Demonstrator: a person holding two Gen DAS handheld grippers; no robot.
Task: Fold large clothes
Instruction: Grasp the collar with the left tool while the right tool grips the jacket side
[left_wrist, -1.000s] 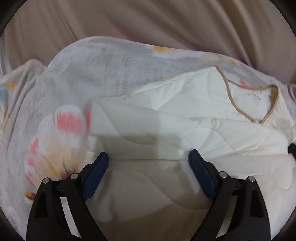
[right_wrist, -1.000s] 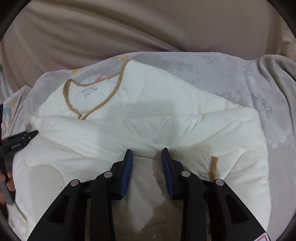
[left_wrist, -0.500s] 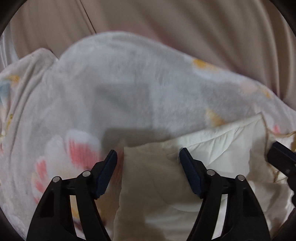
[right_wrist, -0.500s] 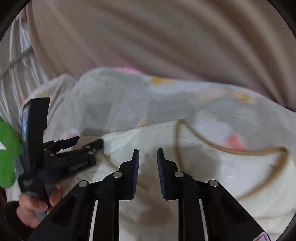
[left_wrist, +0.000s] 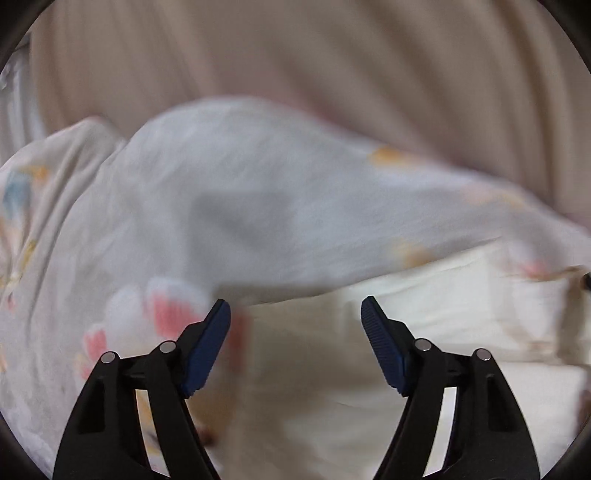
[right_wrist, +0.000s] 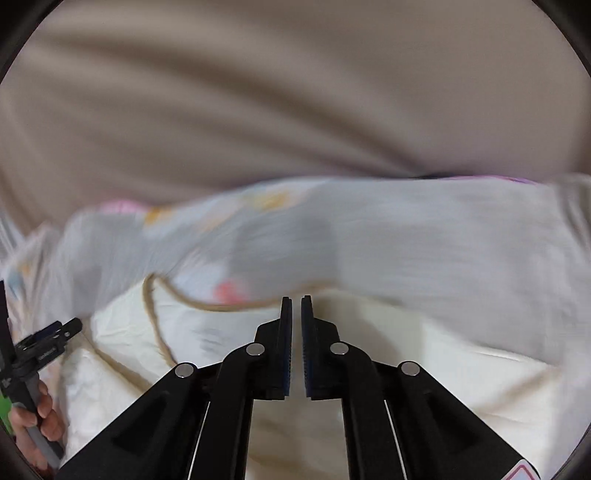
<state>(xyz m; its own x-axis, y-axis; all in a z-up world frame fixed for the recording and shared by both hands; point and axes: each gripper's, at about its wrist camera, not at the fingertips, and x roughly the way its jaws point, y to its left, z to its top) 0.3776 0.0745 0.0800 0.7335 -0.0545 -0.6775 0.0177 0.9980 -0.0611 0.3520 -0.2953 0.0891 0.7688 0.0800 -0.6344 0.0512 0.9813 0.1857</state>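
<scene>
A cream quilted garment (left_wrist: 424, 306) lies partly folded on a grey floral blanket (left_wrist: 221, 203). My left gripper (left_wrist: 294, 306) hovers open over the garment's left corner, with its blue pads wide apart and clear of the cloth. In the right wrist view the garment (right_wrist: 406, 350) shows its tan neckline trim (right_wrist: 151, 310) at the left. My right gripper (right_wrist: 296, 299) is above it and its jaws are closing; a thin slit is left between the pads and I see no cloth in it. The left gripper's fingers (right_wrist: 66, 328) and a hand (right_wrist: 40, 413) show at the left edge.
The floral blanket (right_wrist: 406, 229) spreads beyond the garment on all sides. A beige draped fabric (right_wrist: 295, 92) fills the background behind it. Both views are motion-blurred.
Both grippers have lifted and swung left over the garment. The right jaws have narrowed to a slit. The neckline has shifted from mid-view to the left in the right wrist view.
</scene>
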